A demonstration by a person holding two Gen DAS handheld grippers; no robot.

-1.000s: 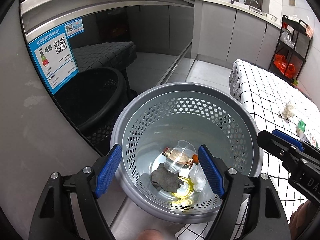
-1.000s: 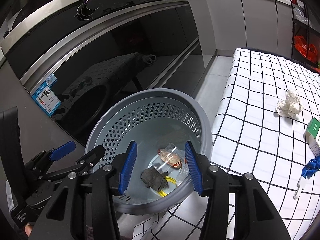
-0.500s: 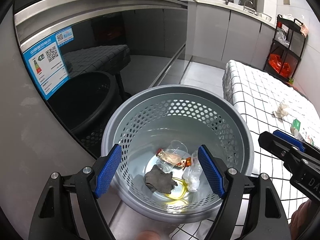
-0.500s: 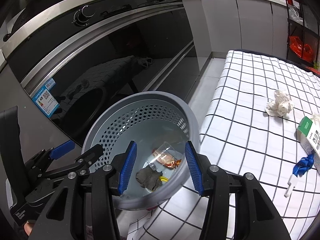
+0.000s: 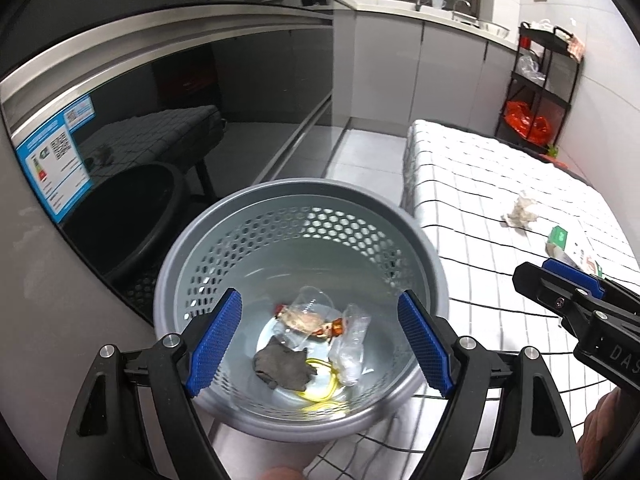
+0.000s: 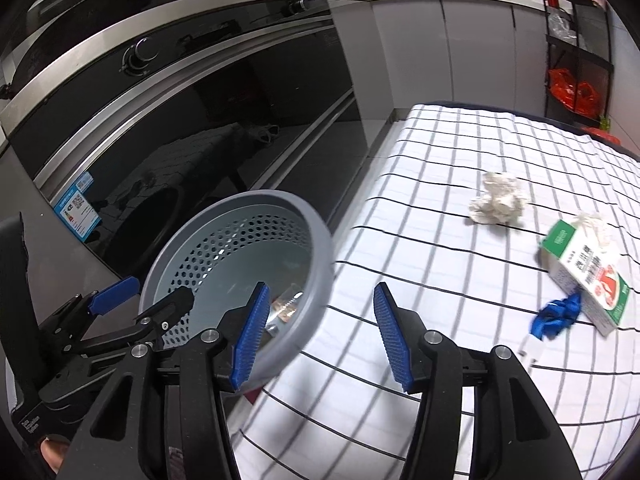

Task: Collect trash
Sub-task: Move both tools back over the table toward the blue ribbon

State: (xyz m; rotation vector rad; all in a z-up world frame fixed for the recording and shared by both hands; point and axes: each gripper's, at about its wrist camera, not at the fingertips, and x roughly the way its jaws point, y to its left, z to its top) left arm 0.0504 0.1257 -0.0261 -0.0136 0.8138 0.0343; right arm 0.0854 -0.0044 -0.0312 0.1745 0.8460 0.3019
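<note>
A grey perforated basket (image 5: 224,248) (image 6: 316,252) stands against the left edge of the checked table (image 6: 420,168). It holds a clear cup (image 5: 310,300), a snack wrapper (image 5: 300,318), a dark rag (image 5: 282,368) and a clear plastic bag (image 5: 350,344). My left gripper (image 5: 320,344) (image 6: 148,300) hangs open above the basket with nothing between its pads. My right gripper (image 6: 322,336) (image 5: 552,280) hovers over the table's left edge; its jaws are opening and empty. On the cloth lie a crumpled paper (image 6: 498,204) (image 5: 520,212), a green and white carton (image 6: 584,268) and a blue scrap (image 6: 556,316).
A black glass oven front (image 6: 200,120) runs along the left, close behind the basket. Grey cabinets (image 5: 400,68) stand at the back. A black rack (image 5: 536,92) with a red bag stands at the back right. A small white item (image 6: 530,348) lies near the blue scrap.
Both grippers have drawn back and to the right. The basket has slid left in the right wrist view, so the right gripper now hangs over the cloth. Its jaws stand wider.
</note>
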